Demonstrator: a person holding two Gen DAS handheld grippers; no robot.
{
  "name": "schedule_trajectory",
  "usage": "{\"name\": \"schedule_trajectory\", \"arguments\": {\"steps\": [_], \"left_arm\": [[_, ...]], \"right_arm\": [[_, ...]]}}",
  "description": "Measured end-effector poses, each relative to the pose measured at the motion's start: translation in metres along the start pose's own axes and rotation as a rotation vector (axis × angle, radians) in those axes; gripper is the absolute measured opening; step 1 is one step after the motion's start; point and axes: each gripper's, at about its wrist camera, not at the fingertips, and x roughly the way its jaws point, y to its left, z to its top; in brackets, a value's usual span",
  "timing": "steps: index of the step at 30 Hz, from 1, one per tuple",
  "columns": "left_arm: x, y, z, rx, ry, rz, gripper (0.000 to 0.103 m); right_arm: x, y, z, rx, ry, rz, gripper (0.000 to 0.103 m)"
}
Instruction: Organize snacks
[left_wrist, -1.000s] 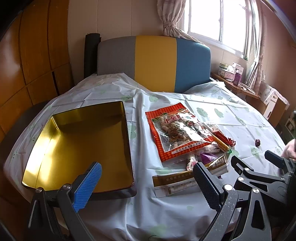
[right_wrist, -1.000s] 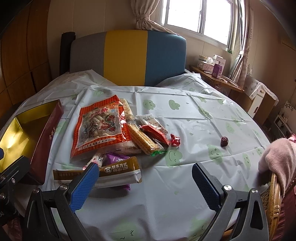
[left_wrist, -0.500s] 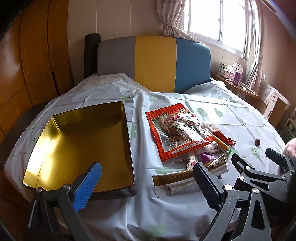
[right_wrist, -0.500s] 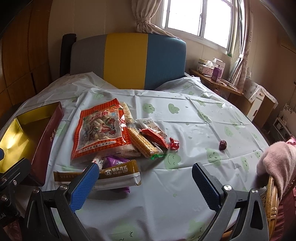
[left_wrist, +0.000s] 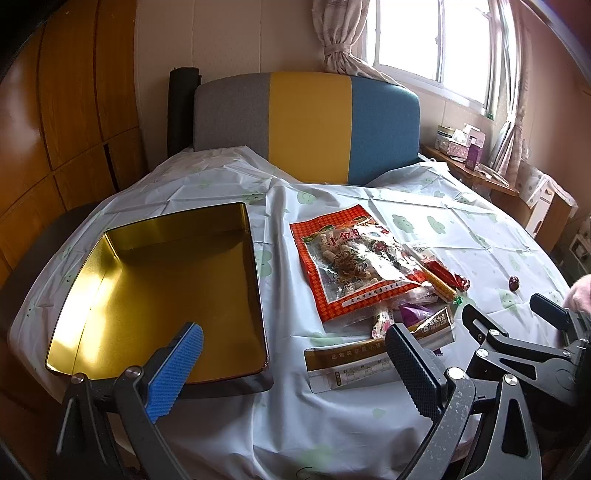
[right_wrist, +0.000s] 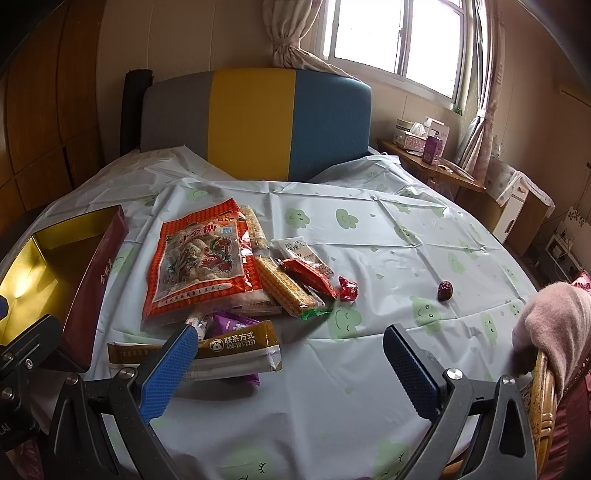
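Gold tin tray (left_wrist: 122, 273): polished metal interior, mirror-glossy; outer wall lacquered dark red (right_wrist: 96, 280). Tablecloth (left_wrist: 332, 424): thin plastic sheet, smooth, creased along fold lines, faint sheen. Orange snack bag (right_wrist: 199, 262): glossy plastic film with a clear window. Brown sachet (right_wrist: 236, 341): satin-finish foil-like wrapper. Left gripper (left_wrist: 295, 373) and right gripper (right_wrist: 291, 369): matt dark frames, finger pads (right_wrist: 166, 373) of ribbed, rubbery texture. Headboard (right_wrist: 255, 122): matt woven cloth. Wall panels (left_wrist: 74, 122): varnished wood.
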Motion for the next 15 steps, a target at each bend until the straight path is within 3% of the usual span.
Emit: {"name": "schedule_trajectory", "arguments": {"steps": [15], "left_arm": [[0.0012, -0.0038, 0.0007, 0.011, 0.007, -0.001, 0.100]], "right_arm": [[0.0017, -0.0038, 0.0061, -0.002, -0.009, 0.002, 0.102]]}}
